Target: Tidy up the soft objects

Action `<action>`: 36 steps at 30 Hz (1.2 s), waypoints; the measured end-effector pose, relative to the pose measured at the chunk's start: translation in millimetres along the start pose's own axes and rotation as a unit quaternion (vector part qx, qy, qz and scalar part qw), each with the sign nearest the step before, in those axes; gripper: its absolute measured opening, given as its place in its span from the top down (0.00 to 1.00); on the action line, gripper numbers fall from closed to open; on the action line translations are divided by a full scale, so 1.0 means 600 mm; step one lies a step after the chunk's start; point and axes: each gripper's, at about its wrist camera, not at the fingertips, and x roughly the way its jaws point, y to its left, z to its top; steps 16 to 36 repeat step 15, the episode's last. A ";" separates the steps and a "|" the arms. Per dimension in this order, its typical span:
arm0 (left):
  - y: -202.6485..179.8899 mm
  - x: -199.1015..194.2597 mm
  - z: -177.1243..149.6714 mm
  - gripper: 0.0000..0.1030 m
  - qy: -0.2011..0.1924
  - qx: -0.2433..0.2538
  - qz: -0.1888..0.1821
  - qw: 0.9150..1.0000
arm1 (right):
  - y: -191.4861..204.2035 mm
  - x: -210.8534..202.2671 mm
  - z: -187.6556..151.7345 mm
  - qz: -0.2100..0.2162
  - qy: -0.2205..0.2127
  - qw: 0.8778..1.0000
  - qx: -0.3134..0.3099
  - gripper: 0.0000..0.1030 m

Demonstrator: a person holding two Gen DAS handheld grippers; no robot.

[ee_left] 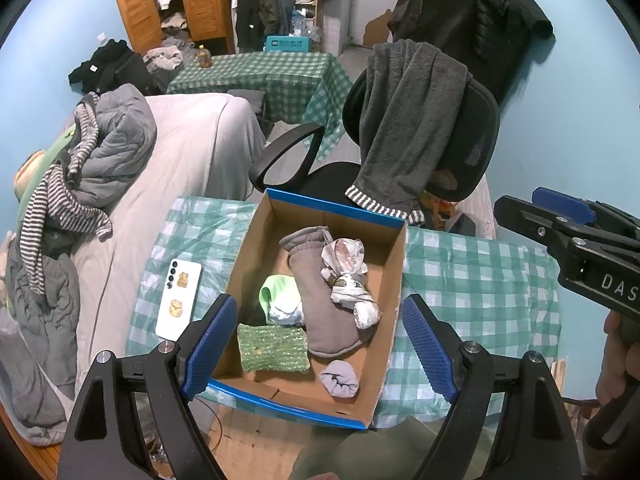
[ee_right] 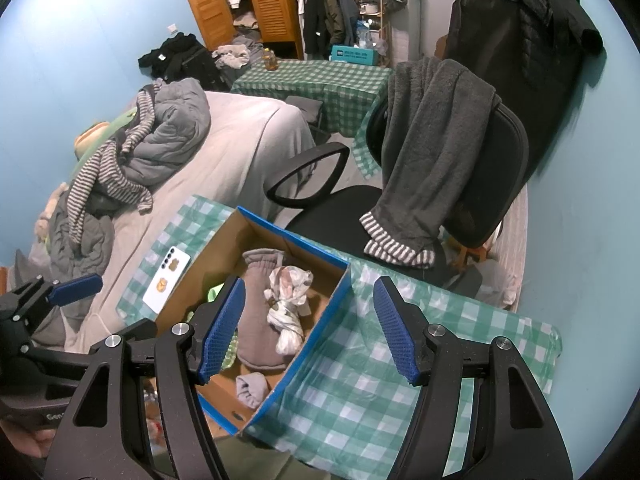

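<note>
Left wrist view looks down between the two blue pads of the left gripper (ee_left: 320,344), which stand wide apart with nothing between them. Below the gap sits the cardboard box (ee_left: 394,280) on the table with the checked green cloth (ee_left: 480,280), at its near edge. Nearest inside the box lie a rolled grey sock (ee_left: 339,378) and a green knitted pad (ee_left: 273,348). Behind them a long brown-grey sock (ee_left: 320,300) runs toward the far wall of the box, with a light green cloth (ee_left: 280,292) on its left and crumpled white pieces (ee_left: 348,276) on its right. No pad touches any of these.

Right wrist view shows the right gripper (ee_right: 308,328), also with its pads apart and empty, above the right wall of the box and the bare cloth beside it. A white phone (ee_left: 178,300) lies on the cloth left of the box. Beyond the far edge stands an office chair (ee_left: 472,132) with a grey towel (ee_left: 408,120) over its back.
</note>
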 end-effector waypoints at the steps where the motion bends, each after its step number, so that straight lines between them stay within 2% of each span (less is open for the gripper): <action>1: -0.001 0.000 0.000 0.17 0.001 -0.001 0.000 1.000 | 0.000 -0.001 0.000 0.000 0.000 1.000 0.000 0.36; 36: -0.012 0.001 -0.002 0.17 0.006 -0.004 -0.001 1.000 | -0.002 0.000 0.000 0.001 0.000 1.000 0.001 0.36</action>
